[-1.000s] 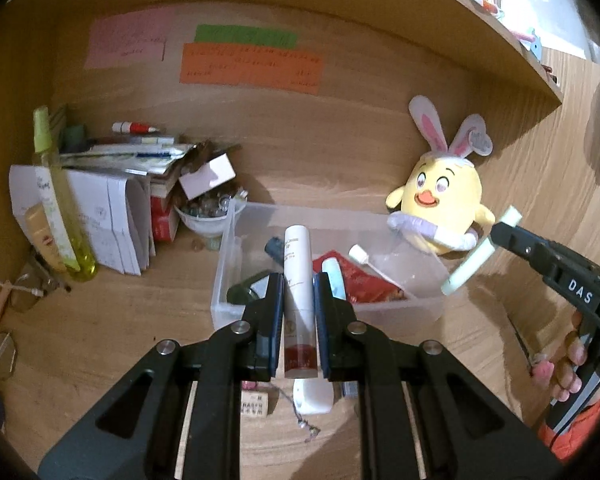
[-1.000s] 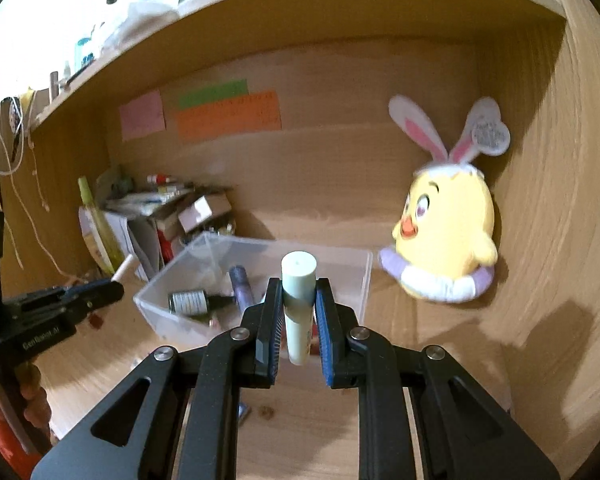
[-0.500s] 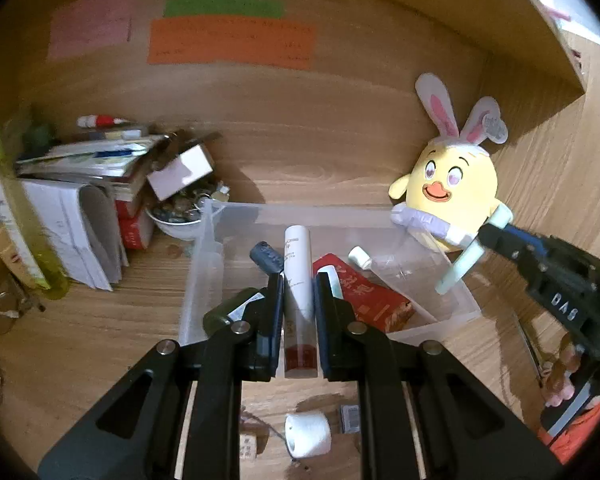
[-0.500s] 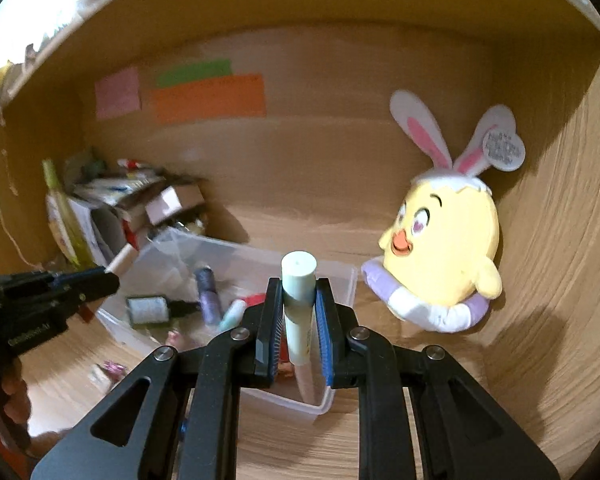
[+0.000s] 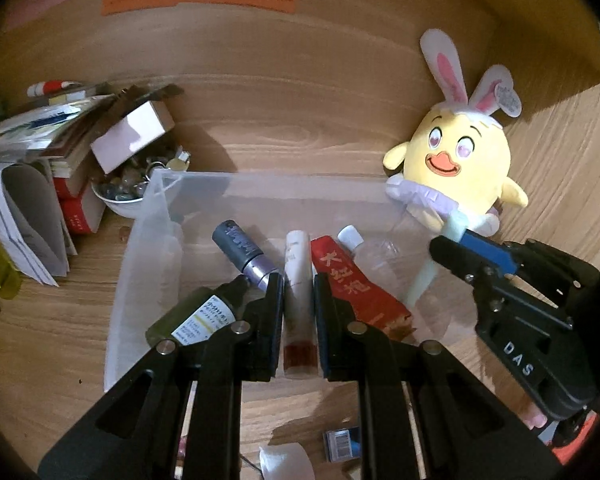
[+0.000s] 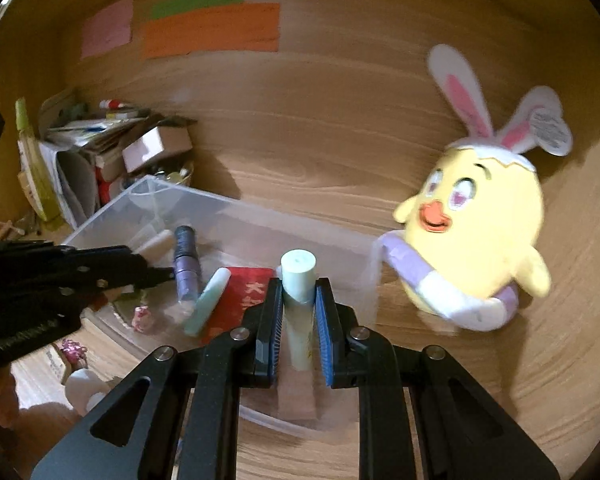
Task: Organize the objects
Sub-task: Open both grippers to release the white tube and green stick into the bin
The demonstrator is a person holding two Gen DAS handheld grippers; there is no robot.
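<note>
My left gripper (image 5: pixel 297 280) is shut on a white tube with a dark red end (image 5: pixel 298 304) and hangs over the near side of a clear plastic bin (image 5: pixel 156 216). My right gripper (image 6: pixel 299 284) is shut on a pale green tube (image 6: pixel 298 300) and is over the bin's right end, beside a yellow plush chick (image 6: pixel 472 232). Inside the bin lie a grey-purple bottle (image 5: pixel 242 250), a green labelled bottle (image 5: pixel 204 316), a red packet (image 5: pixel 352 288), a clear white-capped bottle (image 5: pixel 364 246) and another pale green tube (image 6: pixel 208 300).
Books and papers (image 5: pixel 28 160), a small box (image 5: pixel 132 136) and a bowl of small items (image 5: pixel 120 196) crowd the bin's left. Sticky notes (image 6: pixel 212 30) hang on the back wall. A white roll (image 5: pixel 288 460) and small trinkets (image 6: pixel 72 350) lie on the desk in front.
Both grippers have moved forward and down towards the bin, each still holding its tube. The bin and the plush chick fill more of both views.
</note>
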